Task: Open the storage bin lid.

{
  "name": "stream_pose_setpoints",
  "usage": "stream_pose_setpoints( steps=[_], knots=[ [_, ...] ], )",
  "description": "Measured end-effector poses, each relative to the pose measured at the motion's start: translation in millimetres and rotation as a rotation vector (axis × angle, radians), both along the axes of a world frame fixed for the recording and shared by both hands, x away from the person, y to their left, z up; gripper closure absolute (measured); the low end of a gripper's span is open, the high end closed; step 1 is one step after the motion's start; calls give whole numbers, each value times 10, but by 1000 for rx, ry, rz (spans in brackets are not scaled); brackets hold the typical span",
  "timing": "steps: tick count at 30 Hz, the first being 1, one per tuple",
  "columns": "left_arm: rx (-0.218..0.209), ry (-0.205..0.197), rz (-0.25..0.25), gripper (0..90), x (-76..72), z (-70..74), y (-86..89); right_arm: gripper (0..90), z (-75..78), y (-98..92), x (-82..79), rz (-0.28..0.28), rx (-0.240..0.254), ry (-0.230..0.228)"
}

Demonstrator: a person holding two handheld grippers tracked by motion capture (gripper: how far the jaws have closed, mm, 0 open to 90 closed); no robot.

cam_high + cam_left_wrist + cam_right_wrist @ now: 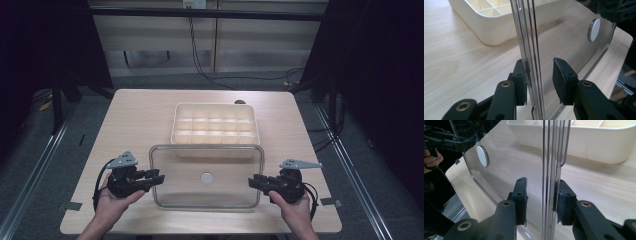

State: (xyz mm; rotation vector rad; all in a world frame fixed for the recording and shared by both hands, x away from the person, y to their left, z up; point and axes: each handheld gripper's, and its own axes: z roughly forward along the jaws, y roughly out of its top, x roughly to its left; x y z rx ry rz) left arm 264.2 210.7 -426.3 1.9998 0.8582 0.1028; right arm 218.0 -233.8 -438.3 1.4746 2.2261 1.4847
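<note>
as it lies, clear lid (pixel 207 176) crosswise

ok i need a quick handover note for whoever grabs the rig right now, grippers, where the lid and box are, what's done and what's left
Left gripper: at the left edge of the clear lid; the rim sits between its fingers, one pad against it, the other a little off it. By the log the jaws are as closed as they get.
Right gripper: same at the lid's right edge, rim between its fingers.
The lid, with a round white disc at its middle, lies across the near side of the table, its far edge overlapping the cream divided box.
Done: both sides of the lid gripped.
Left: probably lift it and seat it squarely on the box.
</note>
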Motion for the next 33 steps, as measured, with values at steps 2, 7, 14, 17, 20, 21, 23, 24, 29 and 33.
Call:
stream_pose_setpoints(
  steps=[2,7,14,17,20,21,23,24,29,33],
  knots=[
    [4,-7,-4,653,-42,18,-6,659,-1,-3,-40,0,5,5],
    [13,-8,-6,655,-102,18,-13,658,-16,-5,-116,5,-2,15],
    [14,24,-8,653,-175,-77,19,661,-111,8,-193,6,26,37],
    [9,31,-27,654,-177,-110,31,667,-120,-2,-217,3,32,31],
    [4,35,-27,653,-177,-138,17,667,-156,-4,-233,-4,26,41],
    [2,37,-26,653,-175,-145,12,666,-172,-11,-227,-5,29,46],
    [4,36,-28,654,-170,-151,-1,663,-201,-23,-214,-8,30,50],
    [5,34,-27,653,-168,-155,-12,657,-215,-22,-205,-8,22,52],
    [56,28,-30,598,-132,-198,-92,618,-239,11,-160,-21,-41,48],
    [54,48,-37,596,-52,-215,-100,617,-251,-10,-98,-26,-39,59]
  ],
)
